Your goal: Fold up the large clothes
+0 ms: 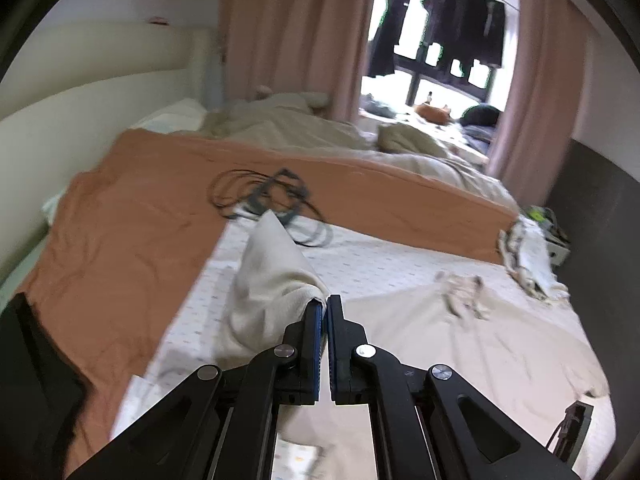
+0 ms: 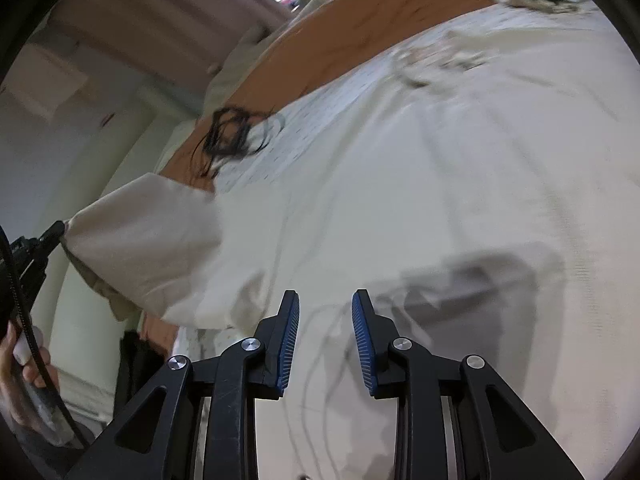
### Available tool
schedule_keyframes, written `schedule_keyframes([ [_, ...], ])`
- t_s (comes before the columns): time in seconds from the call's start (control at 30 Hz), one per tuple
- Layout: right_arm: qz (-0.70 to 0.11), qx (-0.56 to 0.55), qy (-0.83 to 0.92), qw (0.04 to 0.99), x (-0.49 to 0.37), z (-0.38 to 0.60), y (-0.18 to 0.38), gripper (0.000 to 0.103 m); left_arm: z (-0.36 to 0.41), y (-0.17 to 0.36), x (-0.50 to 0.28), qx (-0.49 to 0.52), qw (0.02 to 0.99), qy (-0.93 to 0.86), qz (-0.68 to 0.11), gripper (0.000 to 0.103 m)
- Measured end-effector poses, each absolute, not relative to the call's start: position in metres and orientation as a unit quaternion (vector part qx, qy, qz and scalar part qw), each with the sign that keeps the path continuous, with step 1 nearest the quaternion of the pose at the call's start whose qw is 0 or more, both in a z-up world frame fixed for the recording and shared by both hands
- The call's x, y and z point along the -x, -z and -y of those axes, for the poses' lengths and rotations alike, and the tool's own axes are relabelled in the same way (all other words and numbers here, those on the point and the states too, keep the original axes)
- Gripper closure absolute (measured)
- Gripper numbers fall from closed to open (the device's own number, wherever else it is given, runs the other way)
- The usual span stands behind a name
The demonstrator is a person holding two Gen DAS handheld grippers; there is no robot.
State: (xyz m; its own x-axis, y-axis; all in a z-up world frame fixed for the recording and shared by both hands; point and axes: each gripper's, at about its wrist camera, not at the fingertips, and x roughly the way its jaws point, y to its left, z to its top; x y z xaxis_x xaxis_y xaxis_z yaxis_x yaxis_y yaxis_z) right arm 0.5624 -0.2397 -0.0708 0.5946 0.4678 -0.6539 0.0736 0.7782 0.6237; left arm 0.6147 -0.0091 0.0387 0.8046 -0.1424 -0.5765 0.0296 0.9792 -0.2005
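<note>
Left hand-held gripper [image 1: 325, 304], low centre of its wrist view, has its blue pads pressed together on a fold of the cream garment [image 1: 276, 280] — the cloth rises in a peak just left of the fingertips, lifted off the bed [image 1: 360, 256]. The rest of the garment lies spread across the patterned sheet toward the lower right. Behind it, an orange blanket [image 1: 132, 216] crosses the frame, with a tangle of black cable [image 1: 260, 196] on its edge. In the right wrist view, the right hand-held gripper [image 2: 325, 304] hangs over the flat cloth, jaws spread with nothing between them. At the left edge, a hand [image 2: 24, 380] holds the other tool, garment corner pulled taut.
</note>
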Motion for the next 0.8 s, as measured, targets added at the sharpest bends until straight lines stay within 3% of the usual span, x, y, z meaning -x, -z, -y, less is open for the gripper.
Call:
schedule_keyframes([
  [0.2,-0.411,-0.312,-0.062,0.854,-0.523,0.301,0.051,0.072,0.055,-0.043,-0.61,0.084,0.942,0.077,-0.317,0.101],
  [0.27,-0.403,-0.31,-0.059,0.859,-0.517,0.309,0.048,0.062,0.07,-0.044,-0.609,0.094,0.939,0.093,-0.318,0.101],
  [0.8,-0.396,-0.379,-0.025,0.836,-0.53,0.371,0.067,0.061,0.175,0.009,-0.624,0.124,0.905,0.164,-0.372,0.101],
])
